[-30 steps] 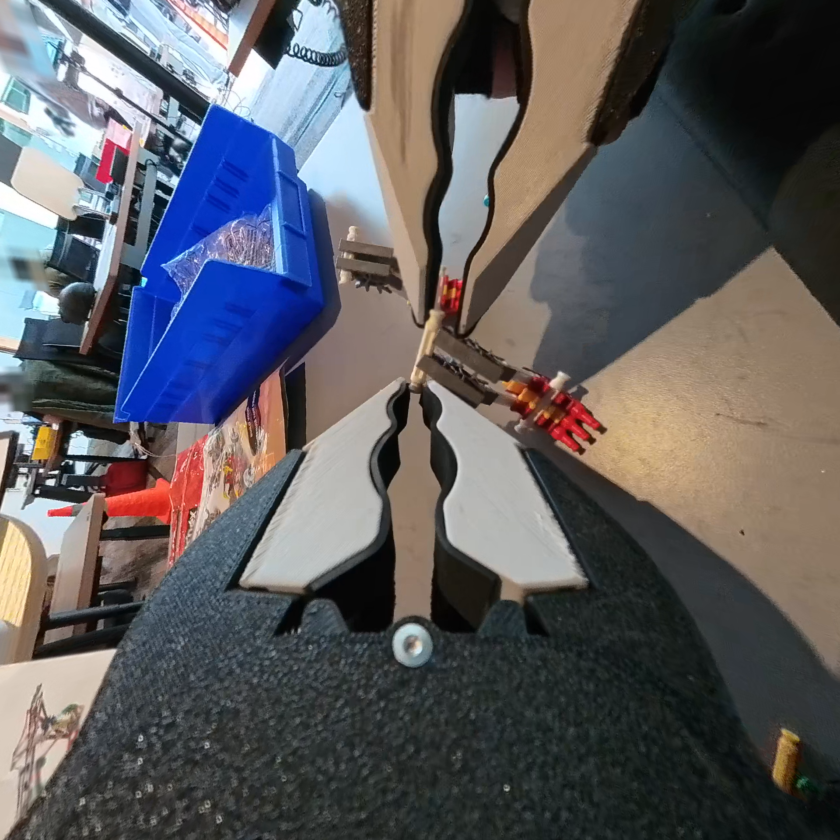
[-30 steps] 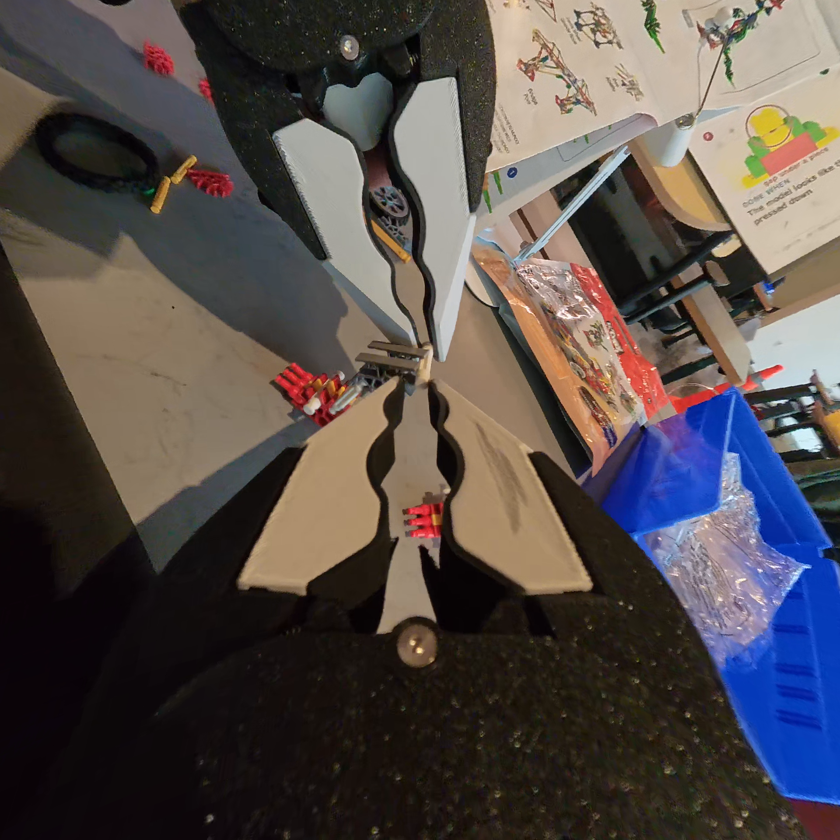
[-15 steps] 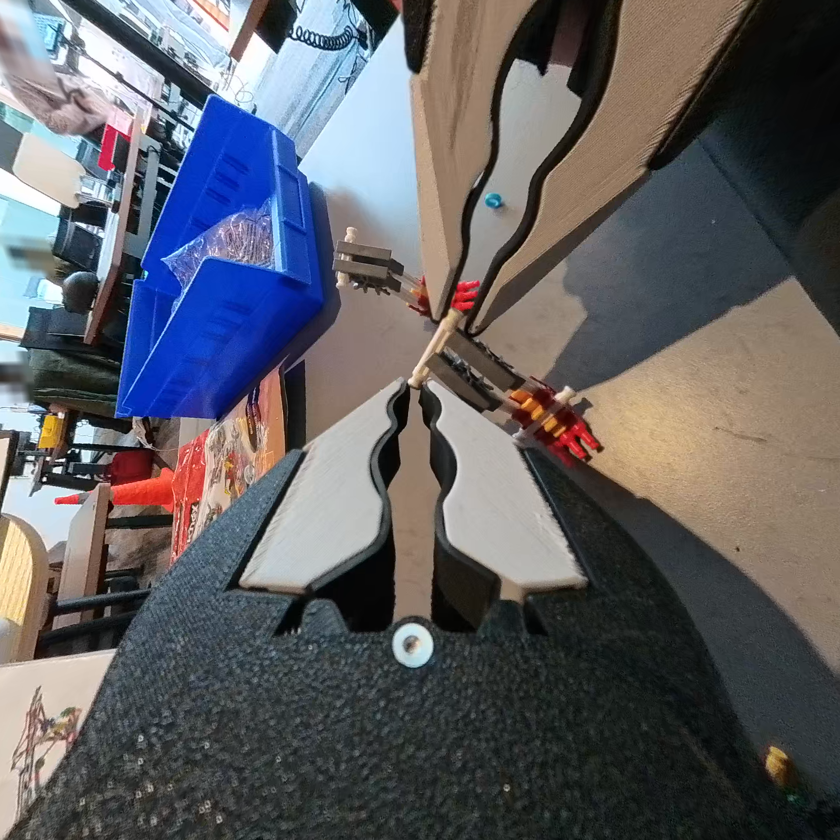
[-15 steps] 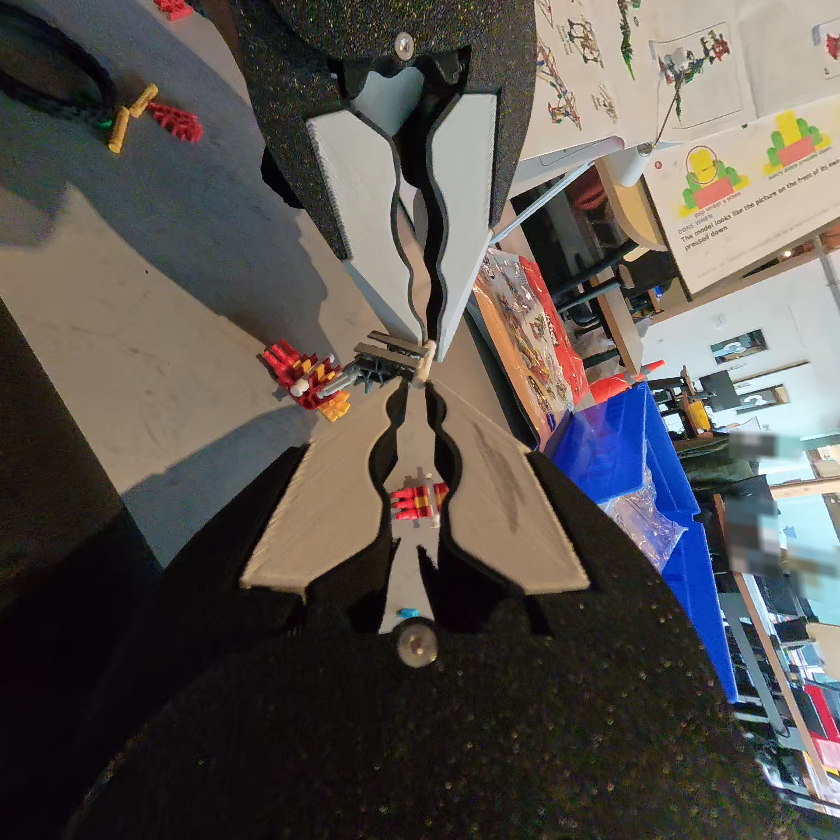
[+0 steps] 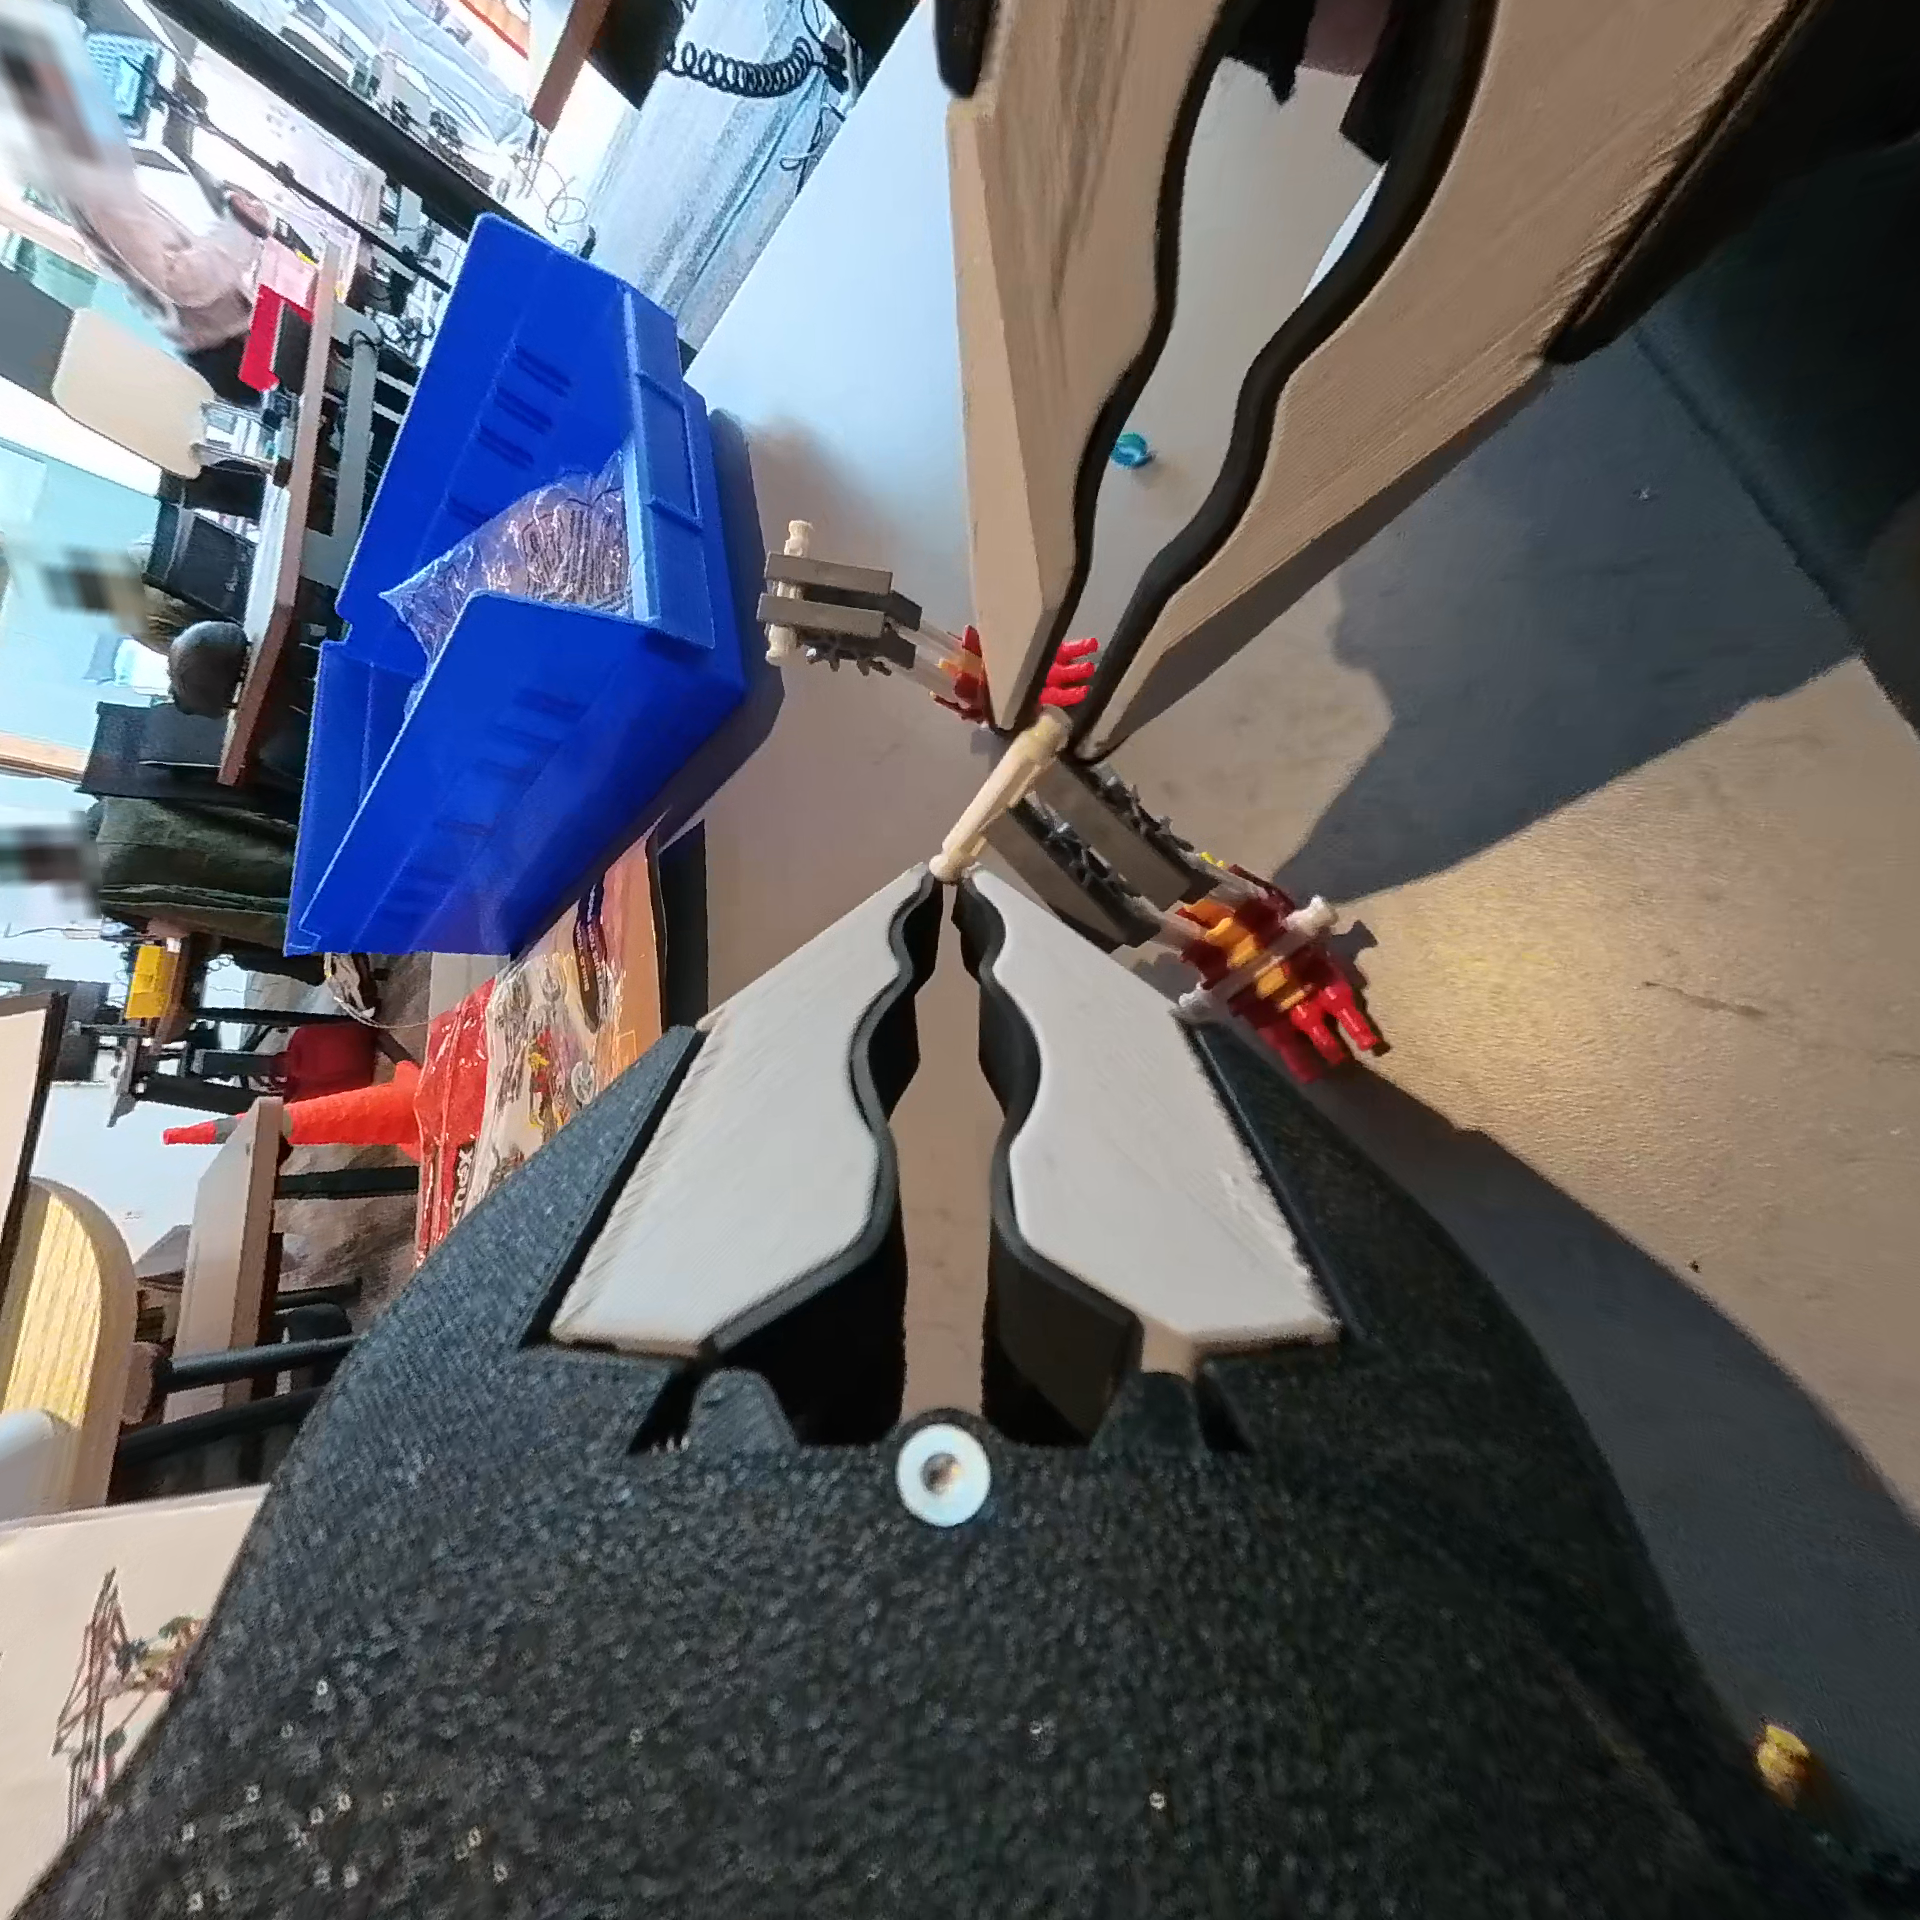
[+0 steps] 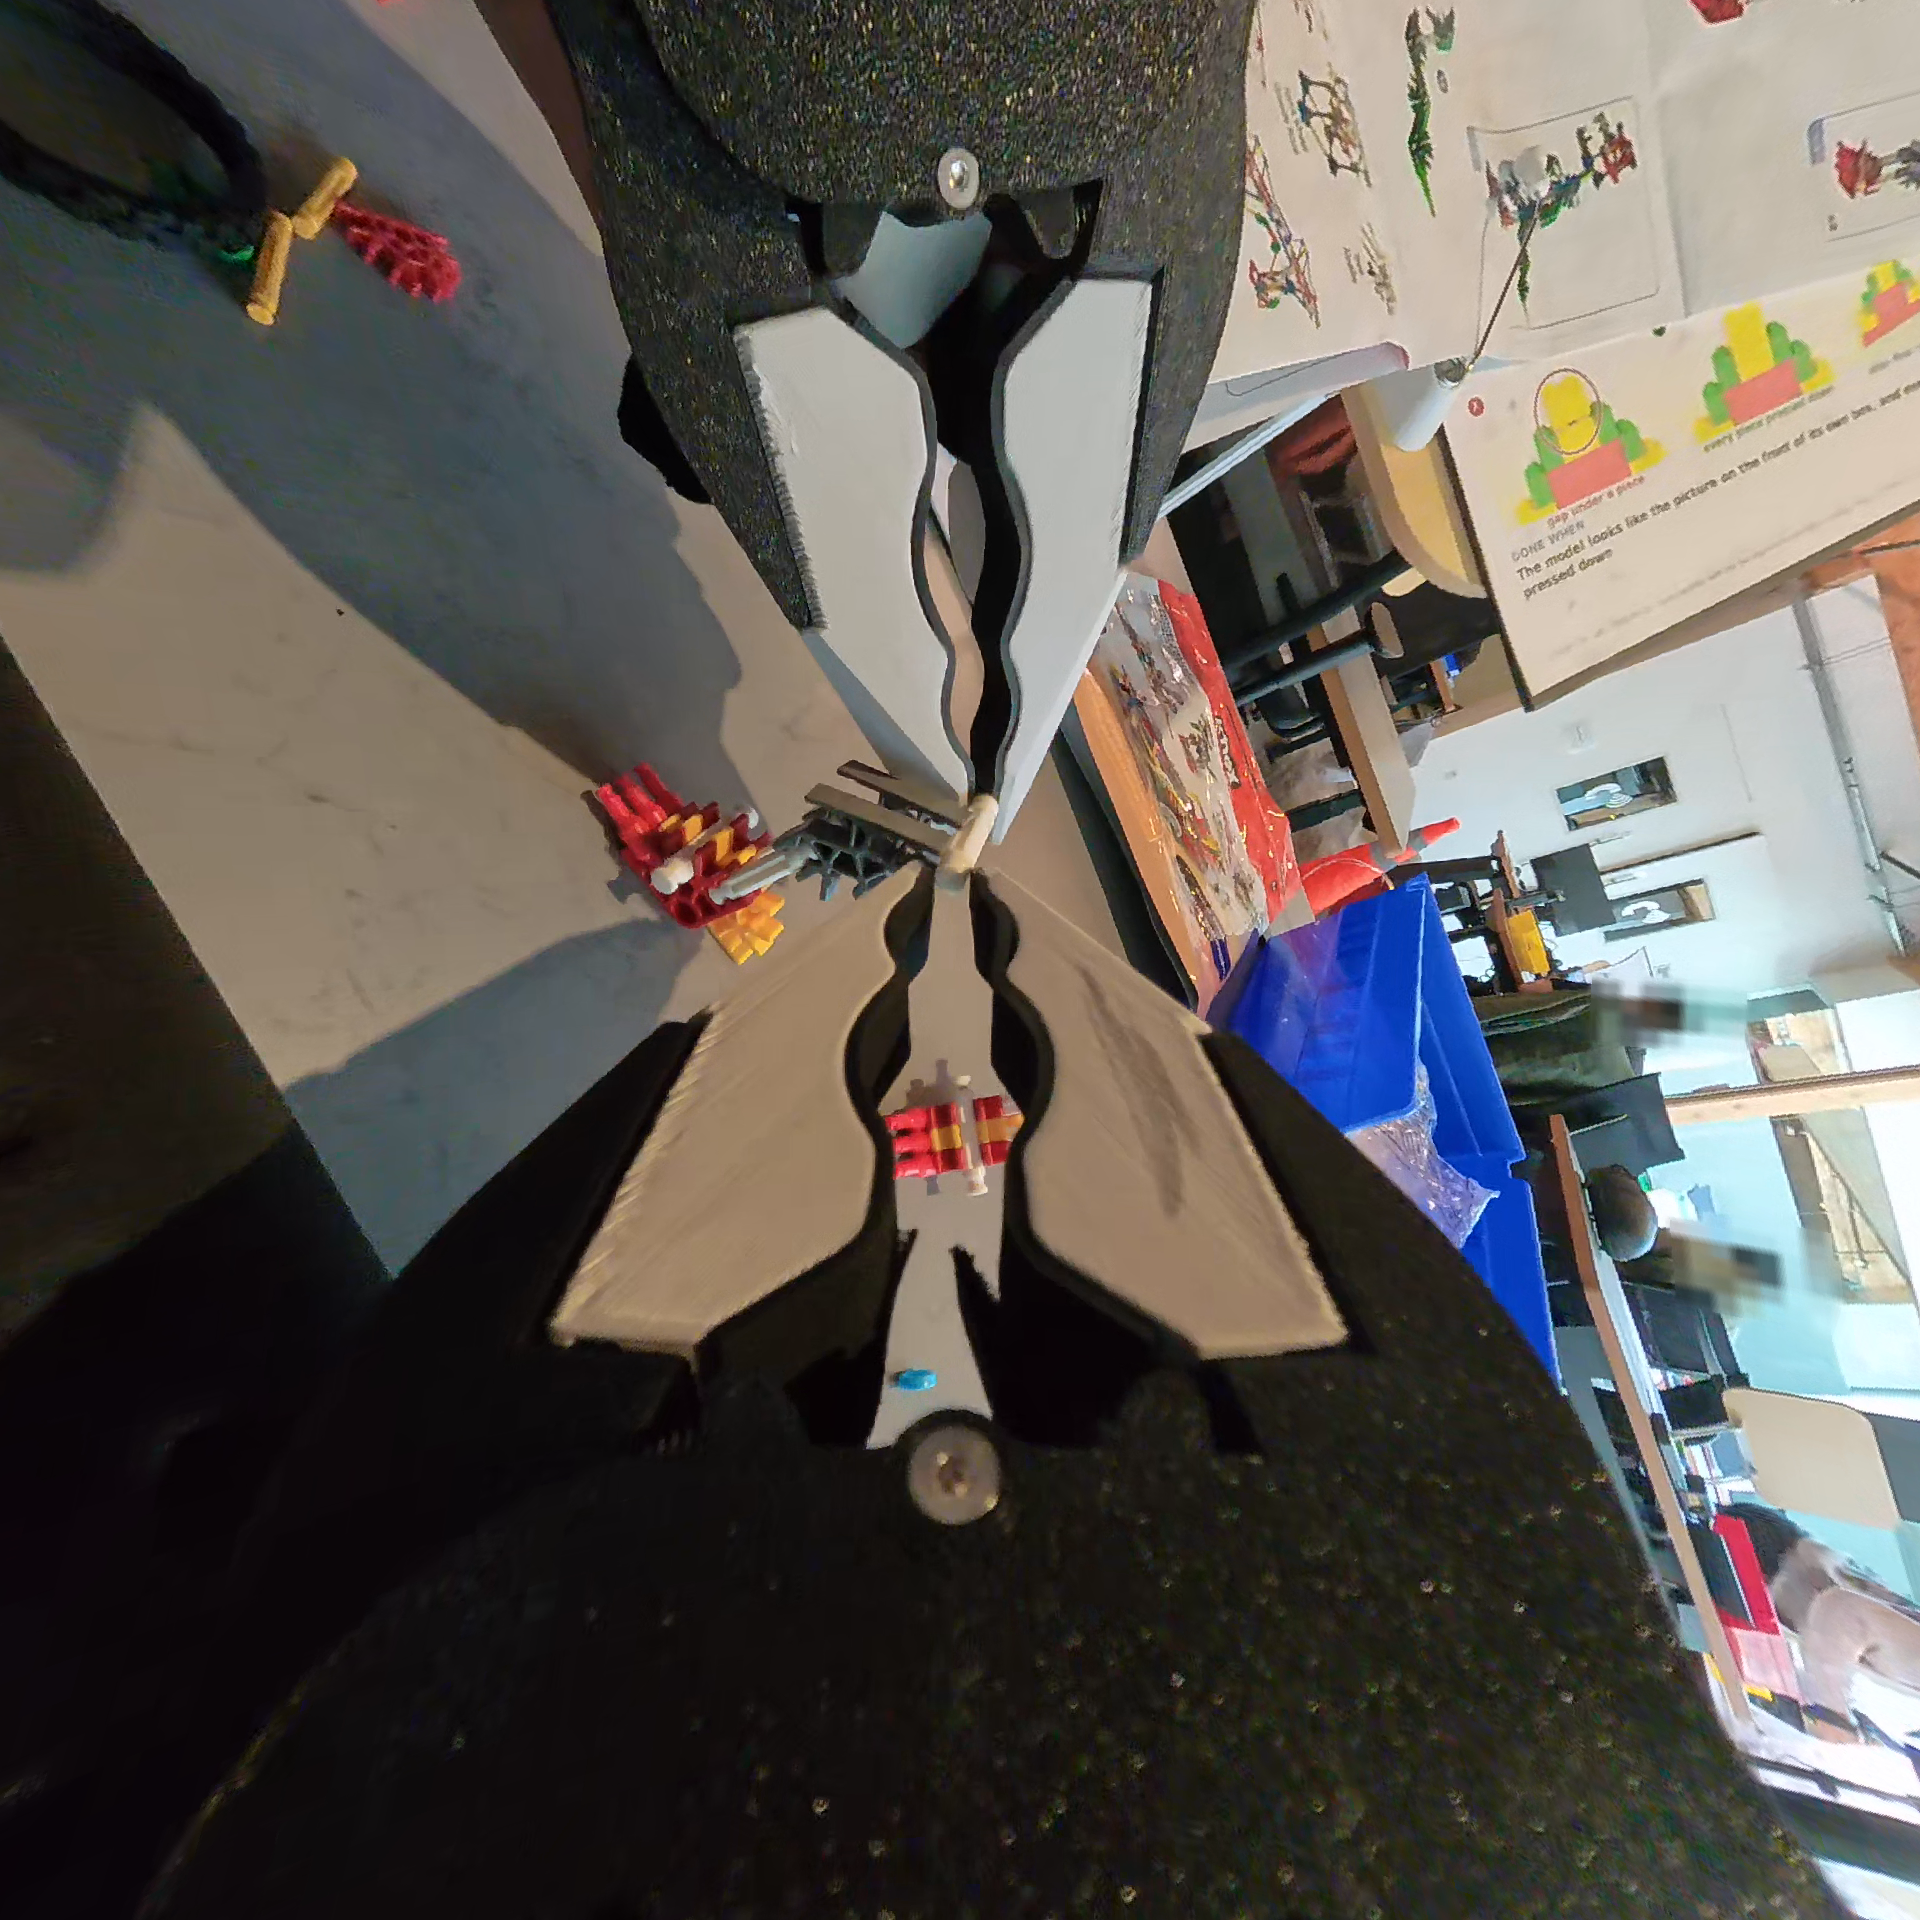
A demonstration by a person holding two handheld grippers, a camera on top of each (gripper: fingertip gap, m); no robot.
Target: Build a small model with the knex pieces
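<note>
Your left gripper (image 5: 948, 883) and right gripper (image 6: 948, 888) are each pinched nearly closed on one end of the same short white rod (image 5: 1003, 795), tips facing each other just above the table (image 5: 1558, 935). Over the last second the right gripper has swung a little, so the rod now slants more and shows more of its length between the two tips. A small blue bead (image 5: 1130, 452) has also come into view between the right gripper's fingers. From the left of the left wrist view: a blue bin (image 5: 520, 623) at upper left, a red toy packet (image 5: 540, 1039) below it, then a loose grey-and-red assembly (image 5: 831, 613) above centre. The held rod is at centre. Its grey connectors (image 5: 1101, 862) and red-and-yellow cluster (image 5: 1278, 977) trail to the right.
</note>
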